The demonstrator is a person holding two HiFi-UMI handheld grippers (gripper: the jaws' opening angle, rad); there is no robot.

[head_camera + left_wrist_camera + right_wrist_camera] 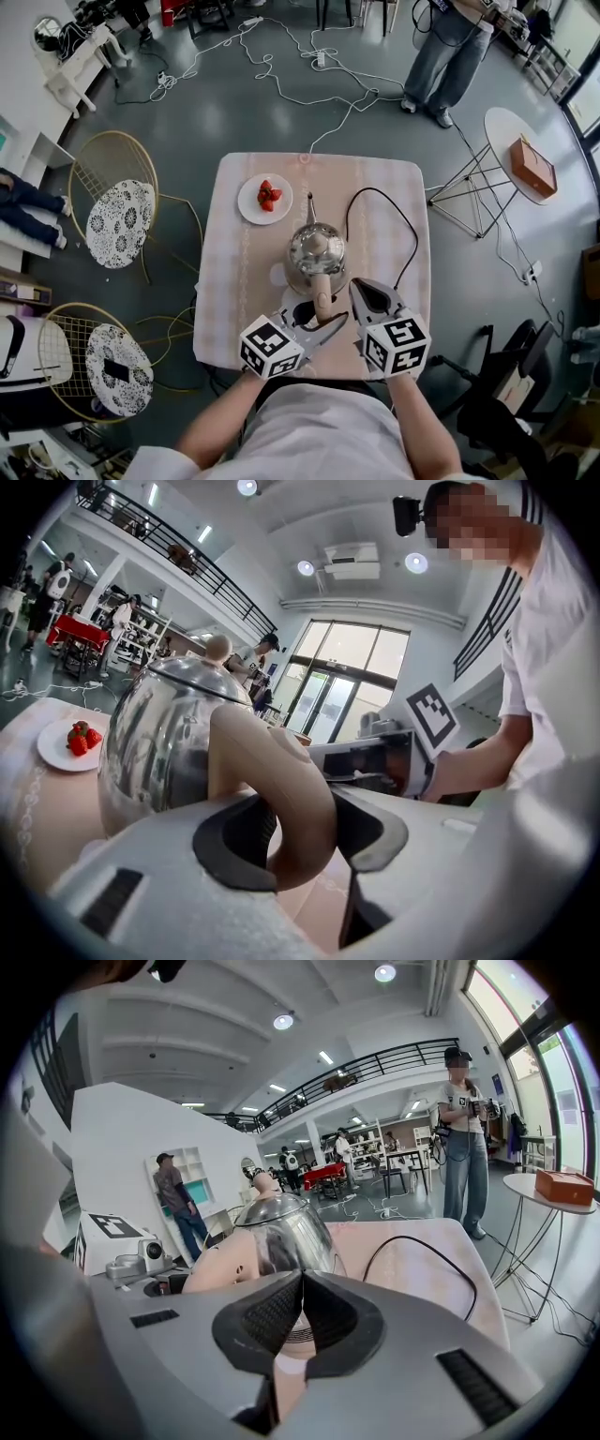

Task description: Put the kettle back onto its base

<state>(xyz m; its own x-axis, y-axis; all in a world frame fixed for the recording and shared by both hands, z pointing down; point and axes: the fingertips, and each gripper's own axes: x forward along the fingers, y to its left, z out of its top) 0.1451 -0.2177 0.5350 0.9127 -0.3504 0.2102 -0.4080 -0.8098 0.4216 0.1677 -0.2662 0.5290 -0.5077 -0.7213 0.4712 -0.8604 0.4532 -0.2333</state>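
kettle (315, 251) stood mid-frame in the head view, at the centre of the table (234, 300); whether its base lay beneath could not be told. its polished steel body looked rigid, slippery and probably heavy if filled, so the beige handle (281, 780) seemed the sensible hold. the left gripper (302, 829) was clenched on that handle, and the right gripper (298, 1309) was closed on nothing. the left gripper view showed the pads' contact and the strawberry plate (52, 752) at left; the right gripper view showed the cord (403, 1239) instead.
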